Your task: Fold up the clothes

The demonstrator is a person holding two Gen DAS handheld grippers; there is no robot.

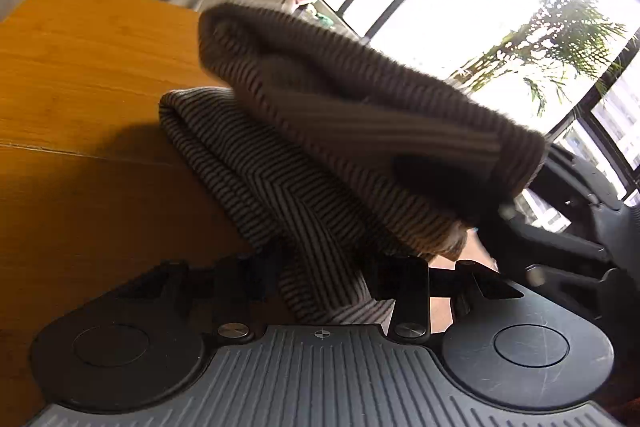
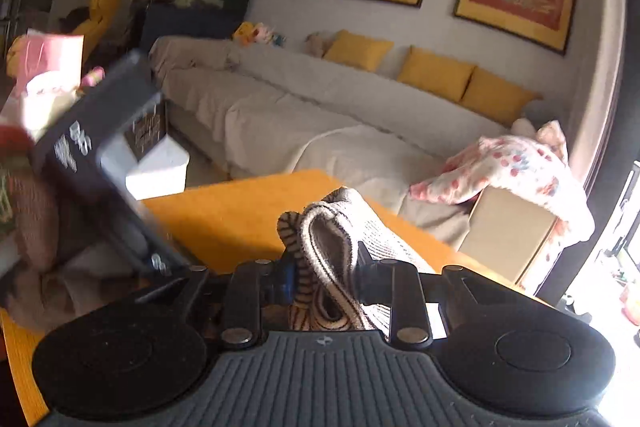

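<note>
A brown-and-white striped garment [image 1: 320,131] is bunched and lifted over the orange wooden table [image 1: 80,67]. My left gripper [image 1: 320,279] is shut on a fold of it, which runs down between the fingers. In the right wrist view my right gripper [image 2: 324,279] is shut on another bunched edge of the striped garment [image 2: 332,227], held above the table [image 2: 232,211]. The right gripper's black body shows at the right of the left wrist view [image 1: 568,219], just beyond the cloth. The left gripper's body shows at the left of the right wrist view [image 2: 96,163].
A beige sofa [image 2: 304,115] with yellow cushions [image 2: 436,71] stands behind the table. A floral cloth [image 2: 516,163] lies over a cardboard box [image 2: 508,227] beside the table's far corner. Bright windows [image 1: 500,7] are to the right. A white box [image 2: 160,167] sits on the floor.
</note>
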